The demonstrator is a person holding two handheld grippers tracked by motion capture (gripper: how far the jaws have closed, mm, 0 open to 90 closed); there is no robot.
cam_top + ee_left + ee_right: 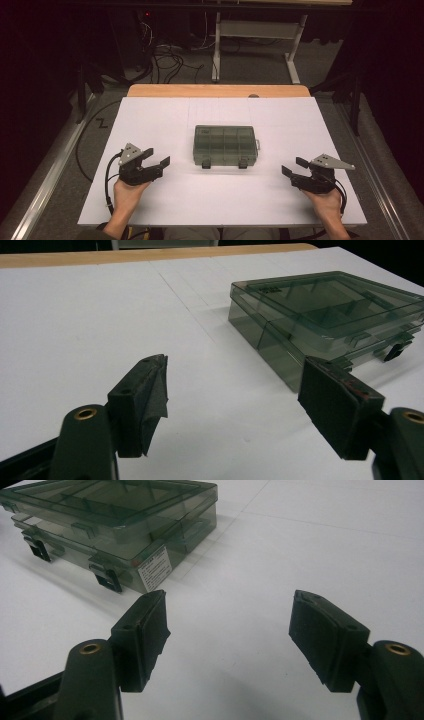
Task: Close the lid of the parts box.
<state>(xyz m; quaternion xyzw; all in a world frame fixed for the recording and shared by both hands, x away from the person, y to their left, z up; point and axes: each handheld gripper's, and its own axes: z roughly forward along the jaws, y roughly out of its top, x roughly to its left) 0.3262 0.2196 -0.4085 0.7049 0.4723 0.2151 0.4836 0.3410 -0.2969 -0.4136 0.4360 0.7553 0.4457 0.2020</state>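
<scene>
A clear green-grey plastic compartment box (224, 145) lies shut in the middle of the white table (150, 120), its two dark latches facing the person. My left gripper (156, 156) rests to the box's left, open, nothing between its jaws. My right gripper (294, 166) rests to the box's right, open and empty too. From the left gripper (235, 390) the box (325, 310) lies ahead to the right. From the right gripper (230, 630) the box (115, 525) lies ahead to the left, with a white label on its side.
A wooden strip (218, 90) borders the table's far edge. Beyond it stand a white metal frame (260, 35) and loose cables (167, 57) on the floor. Metal rails (50, 165) run along both sides.
</scene>
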